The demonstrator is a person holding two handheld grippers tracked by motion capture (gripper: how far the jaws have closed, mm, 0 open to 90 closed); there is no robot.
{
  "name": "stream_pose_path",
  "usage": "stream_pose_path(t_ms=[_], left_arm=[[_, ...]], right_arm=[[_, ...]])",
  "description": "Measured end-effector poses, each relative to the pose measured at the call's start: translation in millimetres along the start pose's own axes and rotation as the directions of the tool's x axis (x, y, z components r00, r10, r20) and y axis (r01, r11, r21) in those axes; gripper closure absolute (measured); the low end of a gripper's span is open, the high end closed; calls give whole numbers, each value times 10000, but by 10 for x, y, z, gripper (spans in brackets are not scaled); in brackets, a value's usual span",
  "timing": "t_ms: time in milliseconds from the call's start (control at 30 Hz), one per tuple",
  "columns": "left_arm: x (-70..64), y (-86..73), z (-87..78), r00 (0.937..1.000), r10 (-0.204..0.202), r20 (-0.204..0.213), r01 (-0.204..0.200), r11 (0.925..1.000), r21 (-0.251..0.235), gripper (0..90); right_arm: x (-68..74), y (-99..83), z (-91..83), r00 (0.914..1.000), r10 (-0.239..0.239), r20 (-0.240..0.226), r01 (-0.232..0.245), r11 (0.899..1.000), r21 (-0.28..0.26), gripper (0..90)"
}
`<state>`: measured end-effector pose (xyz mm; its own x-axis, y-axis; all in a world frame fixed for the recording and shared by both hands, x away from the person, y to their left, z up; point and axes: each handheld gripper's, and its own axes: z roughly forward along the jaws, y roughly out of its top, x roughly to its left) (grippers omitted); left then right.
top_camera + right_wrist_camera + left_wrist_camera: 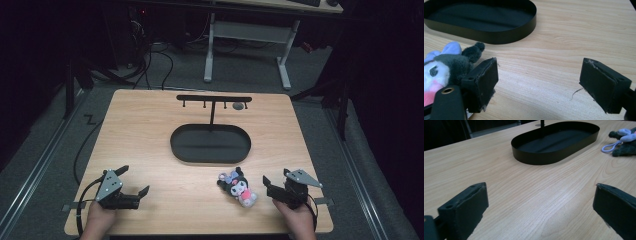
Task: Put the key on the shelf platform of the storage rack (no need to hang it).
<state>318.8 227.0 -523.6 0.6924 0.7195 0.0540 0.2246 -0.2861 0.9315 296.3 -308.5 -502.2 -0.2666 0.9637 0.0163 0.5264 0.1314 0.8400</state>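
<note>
- The left gripper (132, 181) sits low at the near left corner of the counter (150, 130), held in a hand (100, 217); its fingers (465, 207) are spread wide with bare wood between them, holding nothing.
- The right gripper (275, 185) sits at the near right, held in the other hand (300, 217); its fingers (482, 80) are also spread wide and empty.
- A plush toy (239, 187) lies on the counter just left of the right gripper, between the two grippers but much closer to the right one. It is dark grey with a white face, a pink body and a pale purple bow.
- In the right gripper view the plush (446, 67) lies just beside the outer face of one finger, outside the gap; whether it touches that finger I cannot tell.
- In the left gripper view the plush (624, 142) lies well apart, at the far right edge, with a pale loop on the wood next to it.
- Beyond the plush, at the middle of the counter, stands a black oval tray (210, 157), empty inside.
- A thin black post (212, 115) rises from the tray's far side and carries a crossbar (214, 98) with small hooks hanging under it.
- A small round grey thing (238, 106) hangs or sits near the bar's right end; too small to tell what it is.
</note>
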Motion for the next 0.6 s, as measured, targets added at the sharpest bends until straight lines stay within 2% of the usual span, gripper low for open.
stream_pose_path(t_ms=[100, 367, 467, 500, 533, 600], left_arm=[[35, 13, -31, 9997, -246, -65, 245, 9995, -215, 5], [70, 41, -12, 9987, -470, -196, 462, 9981, -398, 5], [52, 41, 4, 9993, -355, -115, 351, 9989, -323, 5], [52, 41, 4, 9993, -355, -115, 351, 9989, -323, 5], [45, 41, 13, 9997, -233, 59, 234, 9994, -252, 7], [28, 42, 31, 9999, -145, 50, 146, 9998, -166, 15]], right_arm=[[29, 45, -8, 9997, -256, 65, 254, 9993, 277, 148], [-23, 31, 9, 9996, 160, 221, -177, 9966, 804, 149], [-50, 25, 6, 9992, 204, 342, -235, 9952, 949, 150], [-53, 27, 2, 9993, 152, 355, -185, 9952, 960, 150], [-54, 29, -1, 9992, 121, 386, -157, 9953, 959, 150], [-62, 35, -11, 9993, -42, 375, 5, 9951, 986, 150]])
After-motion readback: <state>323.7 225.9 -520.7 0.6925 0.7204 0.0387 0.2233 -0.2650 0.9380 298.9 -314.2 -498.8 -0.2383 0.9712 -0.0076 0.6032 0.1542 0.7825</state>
